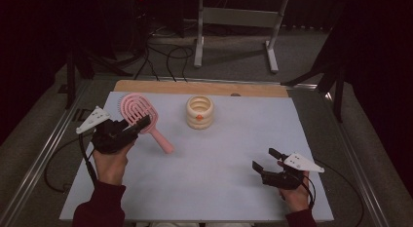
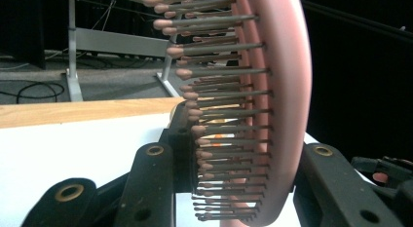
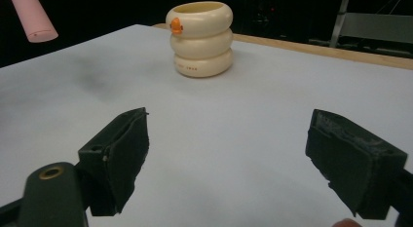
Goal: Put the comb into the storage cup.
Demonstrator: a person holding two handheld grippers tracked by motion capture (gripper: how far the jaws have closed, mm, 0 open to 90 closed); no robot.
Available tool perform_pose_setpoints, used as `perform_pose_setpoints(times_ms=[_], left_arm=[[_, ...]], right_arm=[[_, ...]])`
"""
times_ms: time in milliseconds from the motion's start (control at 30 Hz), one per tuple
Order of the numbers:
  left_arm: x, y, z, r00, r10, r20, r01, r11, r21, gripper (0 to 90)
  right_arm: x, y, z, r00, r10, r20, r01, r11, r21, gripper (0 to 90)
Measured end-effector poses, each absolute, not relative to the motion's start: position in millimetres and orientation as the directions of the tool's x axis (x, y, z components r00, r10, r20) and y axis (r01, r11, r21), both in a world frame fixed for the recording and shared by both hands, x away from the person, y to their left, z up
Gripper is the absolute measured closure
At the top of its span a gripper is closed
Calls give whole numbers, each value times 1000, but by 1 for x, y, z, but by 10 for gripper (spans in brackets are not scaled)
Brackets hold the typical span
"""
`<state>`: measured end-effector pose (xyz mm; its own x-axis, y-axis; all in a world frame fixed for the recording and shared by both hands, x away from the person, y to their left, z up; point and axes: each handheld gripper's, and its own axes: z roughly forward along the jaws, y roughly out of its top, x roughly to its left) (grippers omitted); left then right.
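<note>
The white-topped table (image 1: 204, 168) with a bare wooden strip along its far edge carries the work. Toward its far edge, near the middle, stands a cream plastic cup shaped like three stacked rings (image 1: 199, 112), with a small orange mark near its rim; a line of small print on its lowest ring is too fine to read. Near the far left corner, the pink plastic hairbrush with rows of ball-tipped bristles (image 1: 141, 112) is lifted off the surface, its handle slanting toward the middle. The left gripper (image 1: 139, 125) pinches the brush's head between its jaws. Near the right near corner, the right gripper (image 1: 264, 159) hovers with jaws spread wide, nothing between them.
</note>
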<state>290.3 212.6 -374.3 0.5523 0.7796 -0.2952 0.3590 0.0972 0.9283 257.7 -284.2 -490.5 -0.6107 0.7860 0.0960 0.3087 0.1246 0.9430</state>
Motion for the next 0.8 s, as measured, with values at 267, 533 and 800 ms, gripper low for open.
perform_pose_setpoints(times_ms=[267, 533, 800], left_arm=[[303, 211, -369, 556, 771, -309, 363, 110, 925, 641], [310, 213, -367, 557, 773, -305, 356, 110, 928, 640], [317, 209, -359, 570, 771, -284, 339, 94, 936, 641]], right_arm=[[258, -287, -492, -602, 792, 105, 315, 114, 942, 159], [257, -289, -493, -594, 798, 103, 317, 115, 941, 153], [257, -289, -493, -595, 797, 104, 320, 116, 940, 153]])
